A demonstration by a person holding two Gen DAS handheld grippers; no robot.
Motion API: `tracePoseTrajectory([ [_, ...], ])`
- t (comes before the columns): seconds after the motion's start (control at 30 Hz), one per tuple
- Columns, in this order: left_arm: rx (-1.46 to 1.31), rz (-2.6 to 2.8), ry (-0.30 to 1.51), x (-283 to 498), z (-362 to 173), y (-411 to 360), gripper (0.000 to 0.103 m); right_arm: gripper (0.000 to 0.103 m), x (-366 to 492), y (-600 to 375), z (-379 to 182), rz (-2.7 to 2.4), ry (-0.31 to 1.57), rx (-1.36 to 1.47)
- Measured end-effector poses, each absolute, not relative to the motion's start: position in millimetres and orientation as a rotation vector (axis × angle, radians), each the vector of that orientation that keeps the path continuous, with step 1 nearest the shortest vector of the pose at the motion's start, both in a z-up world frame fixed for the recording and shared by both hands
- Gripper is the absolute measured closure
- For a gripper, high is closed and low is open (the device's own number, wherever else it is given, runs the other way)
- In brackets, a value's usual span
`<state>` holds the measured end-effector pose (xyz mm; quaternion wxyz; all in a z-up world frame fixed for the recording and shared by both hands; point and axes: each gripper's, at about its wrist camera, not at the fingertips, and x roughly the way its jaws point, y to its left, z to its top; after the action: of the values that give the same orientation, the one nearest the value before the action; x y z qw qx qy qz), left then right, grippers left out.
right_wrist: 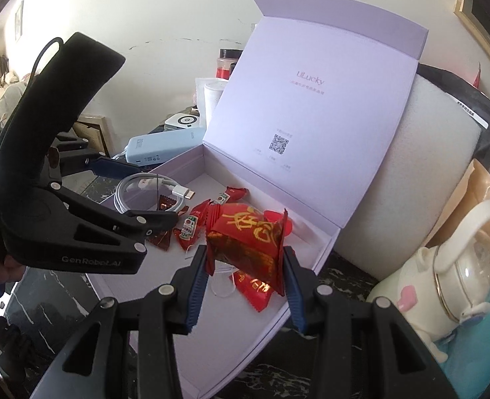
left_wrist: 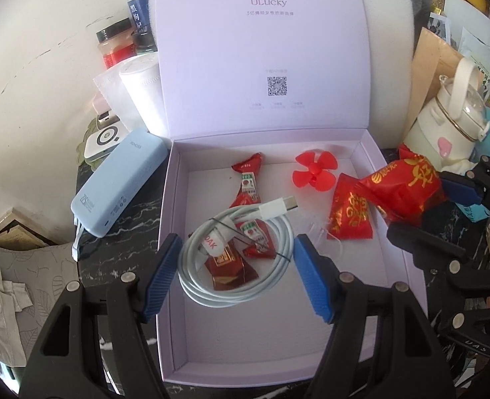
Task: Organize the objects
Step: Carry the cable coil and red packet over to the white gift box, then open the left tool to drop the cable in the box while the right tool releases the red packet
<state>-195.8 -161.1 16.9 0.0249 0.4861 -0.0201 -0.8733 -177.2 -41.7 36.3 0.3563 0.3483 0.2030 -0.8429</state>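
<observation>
Two blue-padded fingers (right_wrist: 196, 286) of the right gripper (right_wrist: 245, 286) clamp a shiny red gold-printed packet (right_wrist: 248, 236); left gripper (left_wrist: 236, 276) gapes wide.

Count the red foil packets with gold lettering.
2. One gold-lettered red foil packet is clamped in the right gripper above the open lilac cardboard box; the other lies flat on the box floor beneath, beside the red plastic fan. More may be hidden underneath.

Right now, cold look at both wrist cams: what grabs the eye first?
The open lilac box fills the middle, lid up. The right gripper clamps a red gold-printed packet above the box's right side. The left gripper is open, straddling the coiled white cable that lies on red sachets.
</observation>
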Motion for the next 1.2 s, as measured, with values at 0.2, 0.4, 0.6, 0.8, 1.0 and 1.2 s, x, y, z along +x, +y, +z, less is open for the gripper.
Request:
tracePoseTrajectory([
  [0.2,1.531,-2.683,-0.115,-217,11,-162,0.035,0.06,-198,-47,27,-2.178,0.499,0.922],
  [0.4,1.549,-2.668,-0.143,-234,2,-163,0.035,0.06,-214,-54,22,-2.183,0.502,0.948],
  [0.6,1.563,-2.656,-0.155,-251,-8,-166,0.035,0.06,-226,-62,17,-2.186,0.521,0.955],
  [0.8,1.6,-2.634,-0.177,-264,-20,-166,0.035,0.06,-236,-67,8,-2.179,0.535,0.974],
  [1.0,1.662,-2.605,-0.191,-276,-33,-166,0.035,0.06,-246,-73,-1,-2.164,0.539,0.994],
  [1.2,1.688,-2.593,-0.203,-281,-38,-165,0.035,0.06,-253,-80,-9,-2.134,0.554,1.007],
])
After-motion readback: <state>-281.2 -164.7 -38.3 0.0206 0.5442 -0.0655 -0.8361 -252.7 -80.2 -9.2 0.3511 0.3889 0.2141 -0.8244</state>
